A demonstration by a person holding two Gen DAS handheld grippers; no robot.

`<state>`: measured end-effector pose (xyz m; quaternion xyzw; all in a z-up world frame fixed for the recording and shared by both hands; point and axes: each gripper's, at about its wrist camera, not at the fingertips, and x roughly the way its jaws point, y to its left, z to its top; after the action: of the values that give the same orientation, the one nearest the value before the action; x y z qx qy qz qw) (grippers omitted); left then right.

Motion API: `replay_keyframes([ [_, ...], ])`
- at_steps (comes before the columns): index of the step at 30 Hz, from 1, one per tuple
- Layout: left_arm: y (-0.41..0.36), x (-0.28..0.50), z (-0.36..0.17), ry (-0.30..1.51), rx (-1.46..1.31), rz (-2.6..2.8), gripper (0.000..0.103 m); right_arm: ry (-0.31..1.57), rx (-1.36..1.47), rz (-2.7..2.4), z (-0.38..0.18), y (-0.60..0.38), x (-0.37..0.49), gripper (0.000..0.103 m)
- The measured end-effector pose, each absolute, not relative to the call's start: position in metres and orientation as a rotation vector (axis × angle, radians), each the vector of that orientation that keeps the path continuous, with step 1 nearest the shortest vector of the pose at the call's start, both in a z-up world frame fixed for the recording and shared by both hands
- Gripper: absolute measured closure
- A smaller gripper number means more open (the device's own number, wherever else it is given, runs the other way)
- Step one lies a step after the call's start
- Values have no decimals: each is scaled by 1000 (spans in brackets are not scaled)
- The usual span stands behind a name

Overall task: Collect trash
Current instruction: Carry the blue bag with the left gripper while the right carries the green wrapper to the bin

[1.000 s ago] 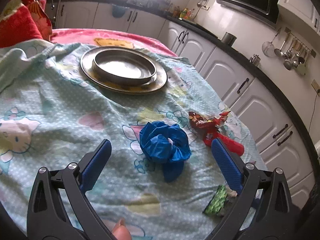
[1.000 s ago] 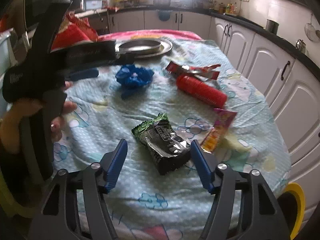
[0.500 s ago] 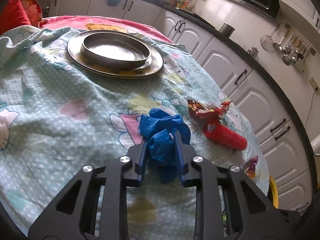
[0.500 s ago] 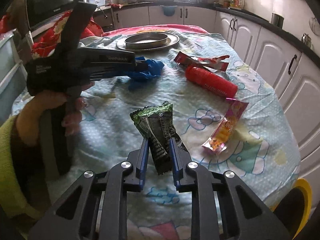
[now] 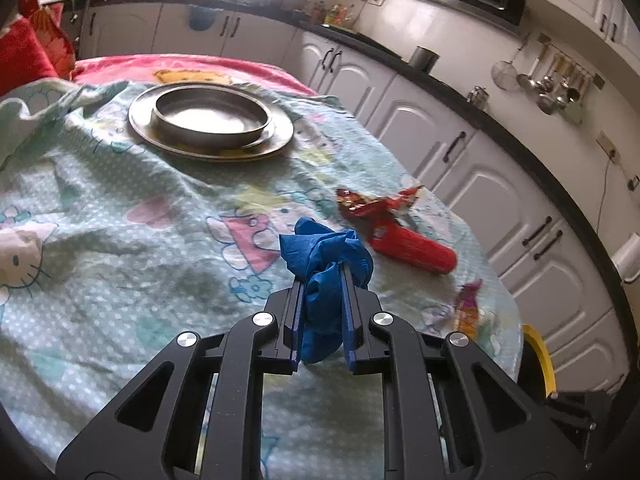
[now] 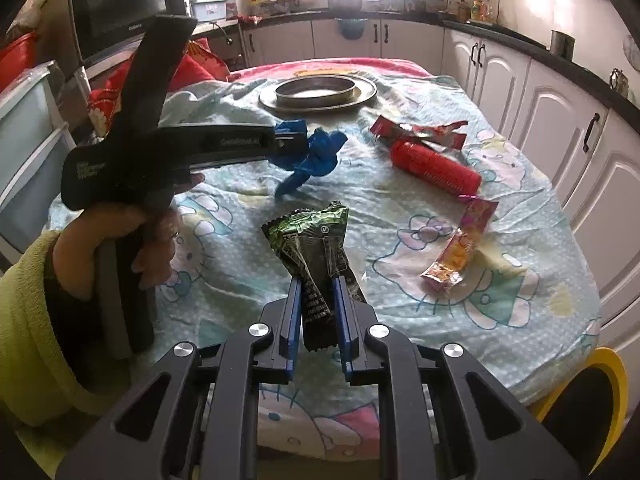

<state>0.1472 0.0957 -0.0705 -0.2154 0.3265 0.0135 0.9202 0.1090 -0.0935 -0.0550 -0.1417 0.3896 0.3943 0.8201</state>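
A crumpled blue wad (image 5: pixel 326 246) sits between the blue pads of my left gripper (image 5: pixel 322 278), whose jaws are closing and pressing on it just above the tablecloth. The right wrist view shows that same gripper (image 6: pixel 298 140) from the side, gripping the wad (image 6: pixel 320 154). My right gripper (image 6: pixel 316 286) has its jaws closing on a green and black snack wrapper (image 6: pixel 314 236), which stands up between the pads. On the cloth lie a red tube (image 6: pixel 436 168), a torn red wrapper (image 6: pixel 420 132) and a pink and orange wrapper (image 6: pixel 460 248).
Two stacked metal plates (image 5: pixel 160 136) rest at the far side of the table. A yellow-rimmed bin (image 6: pixel 608 364) stands below the table's right edge. White cabinets run along the right. A hand in a yellow-green sleeve (image 6: pixel 24 320) holds the left tool.
Both grippers went from wide open to closed: the left on the blue wad, the right on the green wrapper. Both pieces now stand slightly lifted off the cloth.
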Motion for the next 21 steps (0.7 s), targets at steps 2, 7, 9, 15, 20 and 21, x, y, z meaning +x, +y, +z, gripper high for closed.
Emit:
replay_keyframes([
  [2,90,144,-65,659,-424,17,93,818,-299,835,-50,-98,107,88],
  [7,77,138,-53,635,-387,-12,93,791,-277,809,-37,-112,108,88],
  [9,72,136,-48,627,-377,-24,93,782,-268,797,-33,-119,109,88],
  [15,55,131,-37,607,-356,-67,93,769,-222,737,-23,-149,114,88],
  [20,40,129,-29,598,-338,-105,93,751,-180,679,-14,-175,119,88],
  [21,36,128,-27,596,-330,-115,93,750,-174,672,-13,-178,120,88],
])
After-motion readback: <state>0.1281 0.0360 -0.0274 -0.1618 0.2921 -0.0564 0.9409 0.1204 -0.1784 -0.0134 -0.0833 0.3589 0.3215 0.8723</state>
